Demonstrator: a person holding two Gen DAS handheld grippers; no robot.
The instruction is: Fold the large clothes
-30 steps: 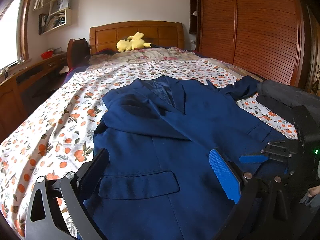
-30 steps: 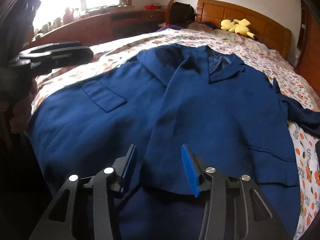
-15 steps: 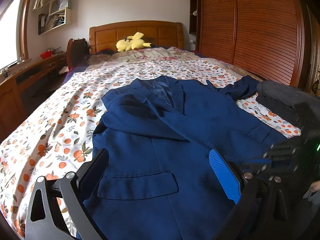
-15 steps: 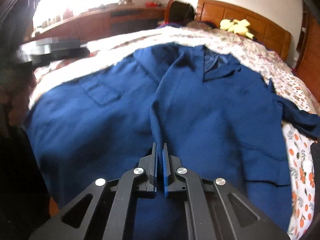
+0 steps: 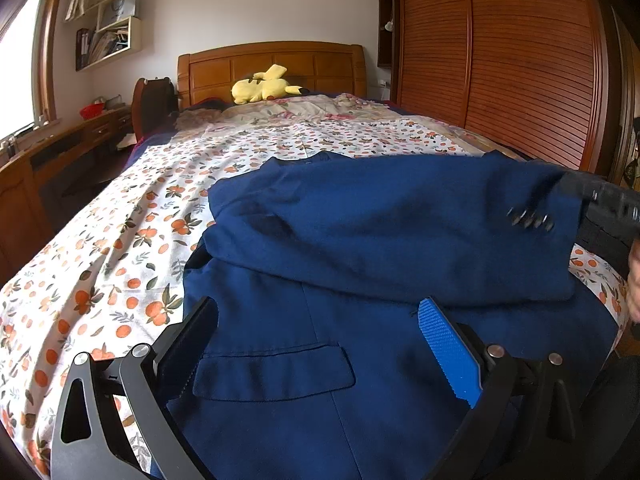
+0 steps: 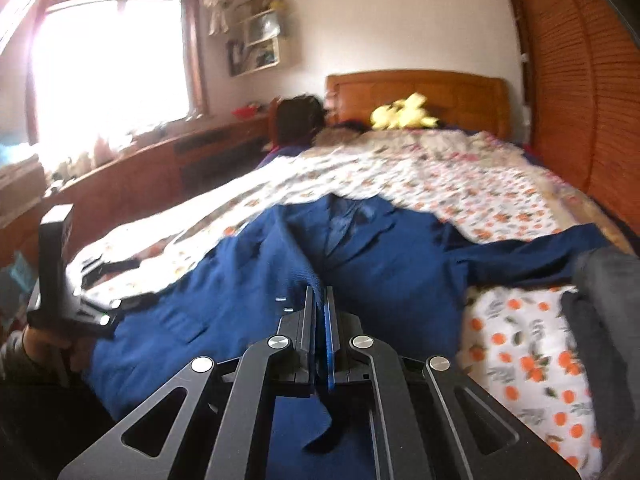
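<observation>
A large navy blue jacket [image 5: 360, 240] lies face up on the bed's orange-print sheet [image 5: 120, 248]. My left gripper [image 5: 320, 344] hovers open low over the jacket's near part, its fingers either side of the flap pocket [image 5: 276, 372], with nothing between them. My right gripper [image 6: 318, 308] is shut on the jacket's [image 6: 380, 264] front edge, and a fold of blue cloth runs up out of its pads. In the left wrist view that front panel hangs lifted across the jacket, hiding the collar. In the right wrist view my left gripper [image 6: 116, 284] shows at the left.
A yellow plush toy [image 5: 262, 88] rests by the wooden headboard [image 5: 272, 60]. A slatted wooden wardrobe [image 5: 520, 80] stands along the right of the bed and a wooden desk [image 5: 60, 152] along the left. A dark grey garment [image 6: 600, 300] lies at the bed's right edge.
My right gripper closed on the jacket's front edge, then rose and swung, lifting that panel off the bed. The left gripper stayed where it was, open.
</observation>
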